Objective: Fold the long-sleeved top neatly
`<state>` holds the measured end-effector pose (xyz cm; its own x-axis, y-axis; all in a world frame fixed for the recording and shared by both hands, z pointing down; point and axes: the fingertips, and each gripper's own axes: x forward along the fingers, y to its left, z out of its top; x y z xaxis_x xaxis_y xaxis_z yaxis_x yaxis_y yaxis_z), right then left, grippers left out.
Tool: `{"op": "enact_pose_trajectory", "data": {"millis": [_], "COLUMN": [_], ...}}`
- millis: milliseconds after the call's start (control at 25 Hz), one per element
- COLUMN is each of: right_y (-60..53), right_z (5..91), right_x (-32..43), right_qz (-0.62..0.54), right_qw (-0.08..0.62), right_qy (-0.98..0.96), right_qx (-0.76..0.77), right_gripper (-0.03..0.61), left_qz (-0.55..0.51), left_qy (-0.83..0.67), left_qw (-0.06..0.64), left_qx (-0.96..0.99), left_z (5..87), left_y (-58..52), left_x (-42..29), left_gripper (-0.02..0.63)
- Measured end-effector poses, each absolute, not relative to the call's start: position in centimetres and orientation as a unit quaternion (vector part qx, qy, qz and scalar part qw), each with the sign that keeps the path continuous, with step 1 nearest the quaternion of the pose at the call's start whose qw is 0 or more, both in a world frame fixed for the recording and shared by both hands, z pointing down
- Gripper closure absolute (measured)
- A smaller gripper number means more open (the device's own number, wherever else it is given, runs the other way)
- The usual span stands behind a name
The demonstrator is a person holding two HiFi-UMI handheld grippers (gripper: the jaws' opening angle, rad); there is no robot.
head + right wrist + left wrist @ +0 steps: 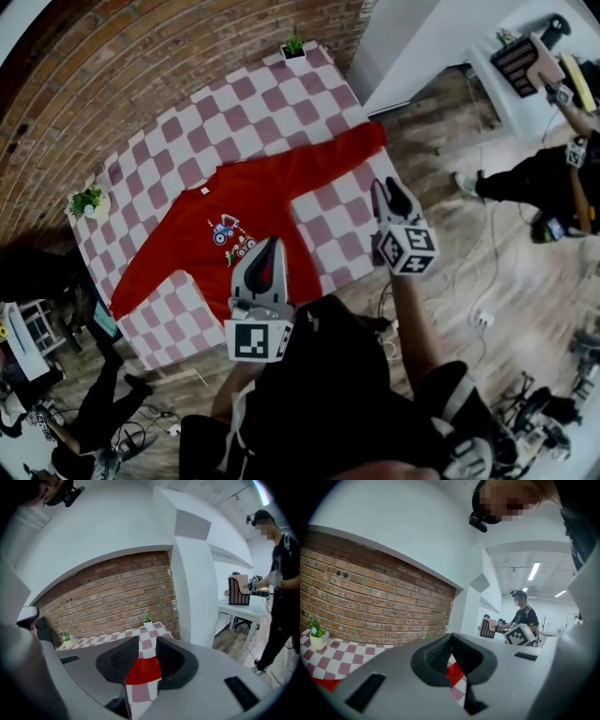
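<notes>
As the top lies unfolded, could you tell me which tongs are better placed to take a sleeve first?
Right. The right tongs stand open, aimed at the nearby sleeve; the left tongs are shut over the body of the top.

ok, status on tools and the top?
Left tool shut, empty. Right tool open, empty. Red top spread flat, unfolded. Potted plants at table edges, clear.

Head view steeply down, gripper views low, level, sharing checked table [187,122]

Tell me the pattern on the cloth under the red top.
Pink-and-white checks. The tablecloth shows best in the head view, spread beneath the long-sleeved top.
</notes>
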<state>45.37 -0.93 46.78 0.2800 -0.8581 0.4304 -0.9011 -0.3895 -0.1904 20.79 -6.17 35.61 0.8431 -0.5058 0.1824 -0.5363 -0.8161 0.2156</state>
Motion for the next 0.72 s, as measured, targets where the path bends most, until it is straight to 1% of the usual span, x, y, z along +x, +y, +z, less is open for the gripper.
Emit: {"op": "enact_pose_trajectory", "data": {"millis": [720], "right_y": [-4.5], "right_z": [59.6], "right_x": [57.1], "right_qz": [0.318], "right_qw": [0.083], "right_qy": [-0.482], "right_qx": [0.812], "right_gripper": [0.474], "left_qz": [0.080], "left_qy": [-0.253], "left_qw": [0.150], "left_qx": [0.953], "left_z": [39.5], "left_y": [-8.4], "left_x": [25.8], "left_gripper": [0.607]}}
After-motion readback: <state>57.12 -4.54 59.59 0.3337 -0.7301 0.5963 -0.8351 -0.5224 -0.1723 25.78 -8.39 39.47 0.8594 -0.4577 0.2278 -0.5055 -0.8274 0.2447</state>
